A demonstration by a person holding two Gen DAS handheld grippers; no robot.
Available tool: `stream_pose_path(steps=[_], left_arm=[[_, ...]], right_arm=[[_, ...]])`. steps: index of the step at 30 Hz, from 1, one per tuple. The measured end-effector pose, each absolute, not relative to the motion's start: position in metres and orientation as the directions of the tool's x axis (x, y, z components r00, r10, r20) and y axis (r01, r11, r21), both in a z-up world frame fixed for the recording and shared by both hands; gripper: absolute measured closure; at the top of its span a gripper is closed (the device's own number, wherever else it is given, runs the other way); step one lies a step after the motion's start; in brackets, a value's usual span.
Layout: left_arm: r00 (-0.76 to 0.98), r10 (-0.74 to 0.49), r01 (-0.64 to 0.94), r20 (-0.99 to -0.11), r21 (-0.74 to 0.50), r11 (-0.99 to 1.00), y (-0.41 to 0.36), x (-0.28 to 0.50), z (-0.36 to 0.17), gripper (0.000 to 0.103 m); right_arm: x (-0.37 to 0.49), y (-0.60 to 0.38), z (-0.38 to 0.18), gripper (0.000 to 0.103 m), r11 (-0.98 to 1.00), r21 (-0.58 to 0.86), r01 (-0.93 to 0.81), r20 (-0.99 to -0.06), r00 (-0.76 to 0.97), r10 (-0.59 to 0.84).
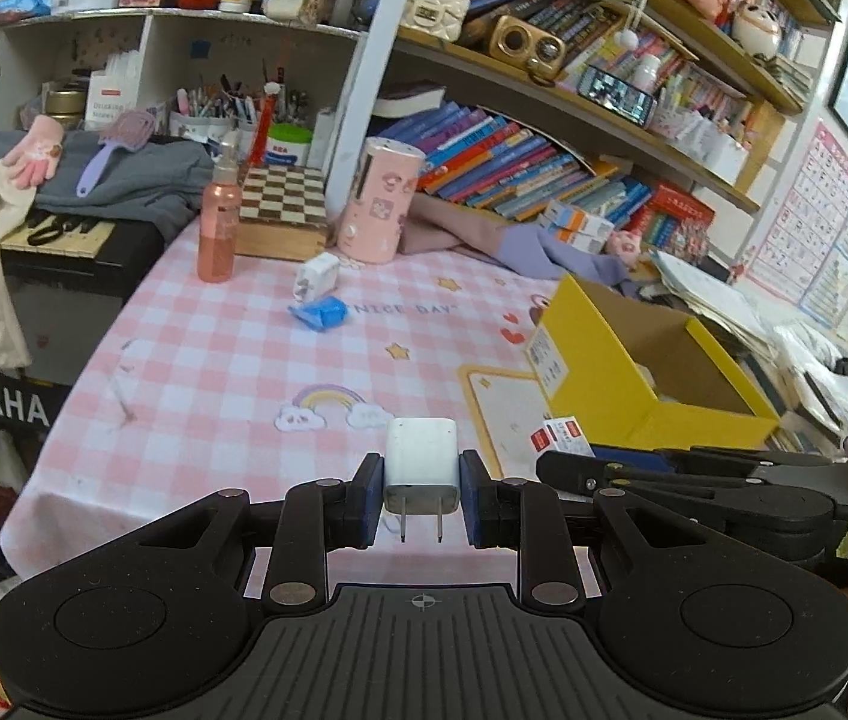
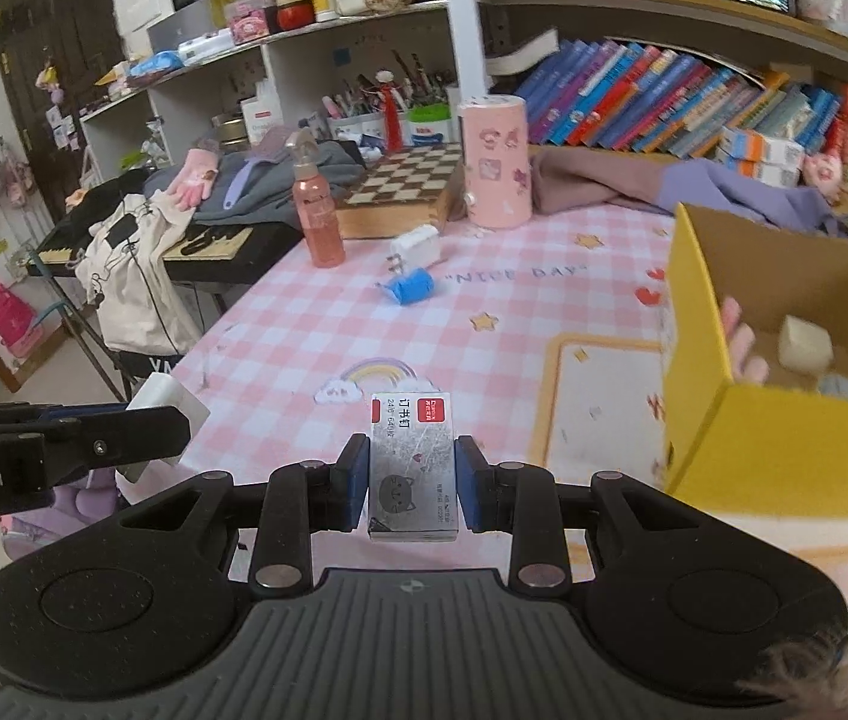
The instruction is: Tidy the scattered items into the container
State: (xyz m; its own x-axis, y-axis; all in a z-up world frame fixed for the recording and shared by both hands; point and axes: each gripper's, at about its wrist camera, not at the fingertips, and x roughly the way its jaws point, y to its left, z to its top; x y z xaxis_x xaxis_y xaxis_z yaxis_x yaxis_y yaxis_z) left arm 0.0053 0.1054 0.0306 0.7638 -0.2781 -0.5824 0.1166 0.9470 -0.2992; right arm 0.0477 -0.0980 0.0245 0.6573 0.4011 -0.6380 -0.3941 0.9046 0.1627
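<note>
Here, both loads are in mid-carry over the pink-checked table [image 1: 214, 360]: the left gripper [image 1: 421, 501] has its jaws clamped on a white plug adapter [image 1: 422, 468], the right gripper [image 2: 412, 489] on a small staple box [image 2: 412, 468]. Next, each likely needs lifting over the wall of the yellow cardboard box [image 2: 724, 420] before release. Its contents are blurred and partly cut off; another white adapter [image 1: 319, 277] and a blue roll [image 1: 322, 312] lie farther back.

Two handheld claws point forward and slightly downward, side by side; the left claw [image 1: 421, 495] and right claw [image 2: 413, 483] are each clamped closed.
</note>
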Motion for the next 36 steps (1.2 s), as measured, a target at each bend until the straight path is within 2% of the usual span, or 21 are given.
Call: stream_pose_path(steps=[36], left_arm=[[0.600,-0.503,0.373,-0.622,-0.339,0.864,0.014,-0.016,0.015,0.078]], right_arm=[[-0.040,-0.198,0.005,0.075,0.981,0.178,-0.078,-0.716,0.673,0.184]])
